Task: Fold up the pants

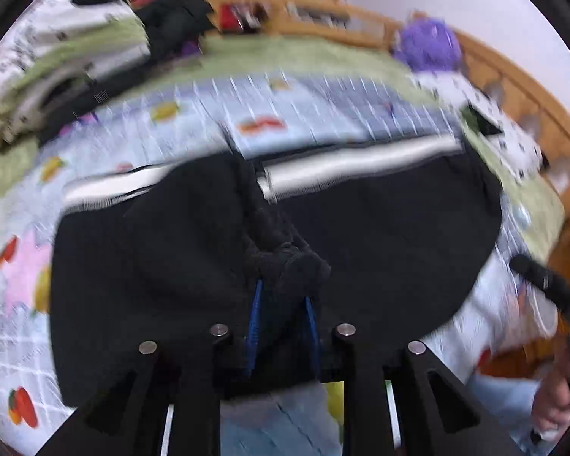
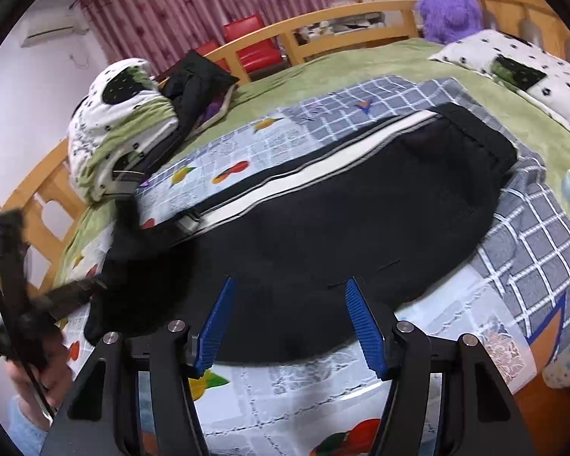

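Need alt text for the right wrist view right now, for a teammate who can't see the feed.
The right gripper, jaws open and empty, hovers over the near edge of black pants with a white side stripe, spread on a checked fruit-print blanket on a bed. At left, blurred, the left gripper lifts one end of the pants.

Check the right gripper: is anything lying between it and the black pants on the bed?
Nothing visible. The right gripper hangs open right over the near edge of the black pants, with no other item between. The left gripper is shut on a bunched part of the pants, off to the side.
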Demonstrator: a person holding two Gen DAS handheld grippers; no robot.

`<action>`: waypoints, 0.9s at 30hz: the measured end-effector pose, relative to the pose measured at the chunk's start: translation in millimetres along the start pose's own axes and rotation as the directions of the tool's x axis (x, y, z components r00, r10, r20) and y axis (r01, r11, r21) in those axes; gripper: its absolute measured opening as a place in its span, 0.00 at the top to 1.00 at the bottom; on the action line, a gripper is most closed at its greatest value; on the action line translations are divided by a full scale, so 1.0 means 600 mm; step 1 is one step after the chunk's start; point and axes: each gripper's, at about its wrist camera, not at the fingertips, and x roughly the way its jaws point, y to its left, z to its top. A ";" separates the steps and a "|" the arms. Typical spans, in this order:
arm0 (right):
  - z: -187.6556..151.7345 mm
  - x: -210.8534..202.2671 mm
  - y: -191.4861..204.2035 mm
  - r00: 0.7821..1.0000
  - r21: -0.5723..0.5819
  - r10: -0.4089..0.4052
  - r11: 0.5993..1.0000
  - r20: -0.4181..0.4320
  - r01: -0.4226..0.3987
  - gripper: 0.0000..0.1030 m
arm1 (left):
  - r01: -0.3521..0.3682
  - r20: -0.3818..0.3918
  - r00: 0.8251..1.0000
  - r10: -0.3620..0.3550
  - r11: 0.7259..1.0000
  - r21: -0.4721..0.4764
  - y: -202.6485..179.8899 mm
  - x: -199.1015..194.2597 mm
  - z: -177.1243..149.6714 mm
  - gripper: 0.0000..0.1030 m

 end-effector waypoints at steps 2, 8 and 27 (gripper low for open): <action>-0.002 0.002 0.015 1.000 -0.037 -0.001 0.999 0.004 0.001 0.41 | 0.037 -0.011 0.999 -0.037 0.999 -0.011 0.003 -0.013 -0.021 0.80; -0.017 0.048 0.067 0.999 -0.104 0.023 0.994 -0.040 -0.027 0.41 | 0.053 0.079 0.996 -0.045 0.992 -0.111 0.093 -0.090 -0.037 0.29; -0.051 0.192 0.261 0.977 -0.317 0.067 0.940 -0.201 -0.129 0.83 | -0.094 0.215 0.956 0.198 0.905 -0.415 0.365 -0.128 -0.098 0.29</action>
